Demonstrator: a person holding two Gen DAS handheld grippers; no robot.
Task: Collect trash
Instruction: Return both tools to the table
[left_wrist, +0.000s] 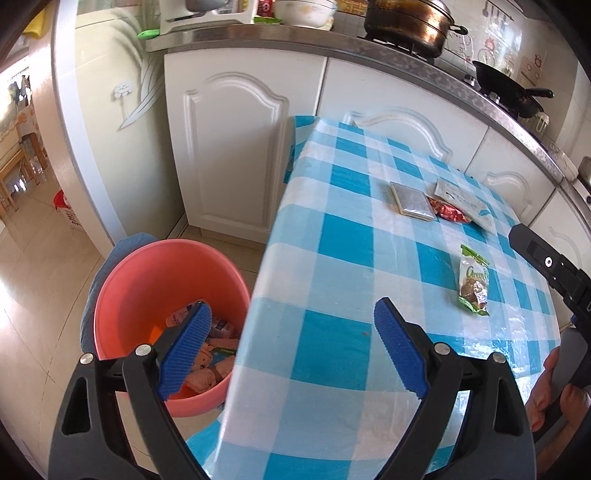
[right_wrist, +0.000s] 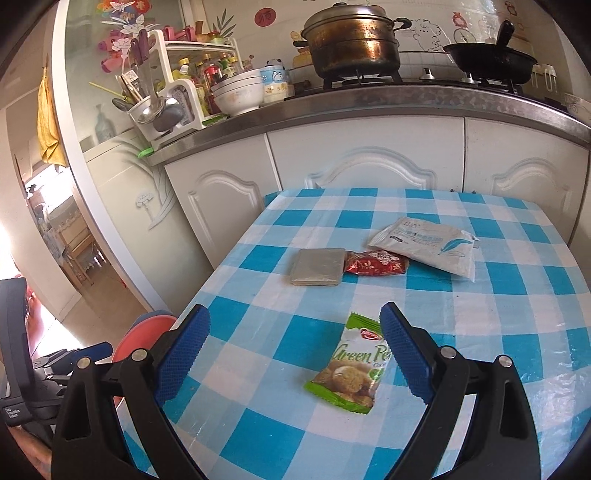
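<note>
Green snack packet (right_wrist: 349, 363) lay flat on the checked counter (right_wrist: 480, 306), between the gaping, empty right hand-held gripper (right_wrist: 295, 350), seemingly lined up for pickup; left hand-held gripper (left_wrist: 293, 349) likewise spread empty beside the pink bin (left_wrist: 147, 273) holding trash.

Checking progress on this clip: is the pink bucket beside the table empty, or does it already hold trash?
Partly filled. The pink bucket shows several wrappers at its bottom.

Bright daylight from the left doorway; fisheye-bent edges, sharp focus.
</note>
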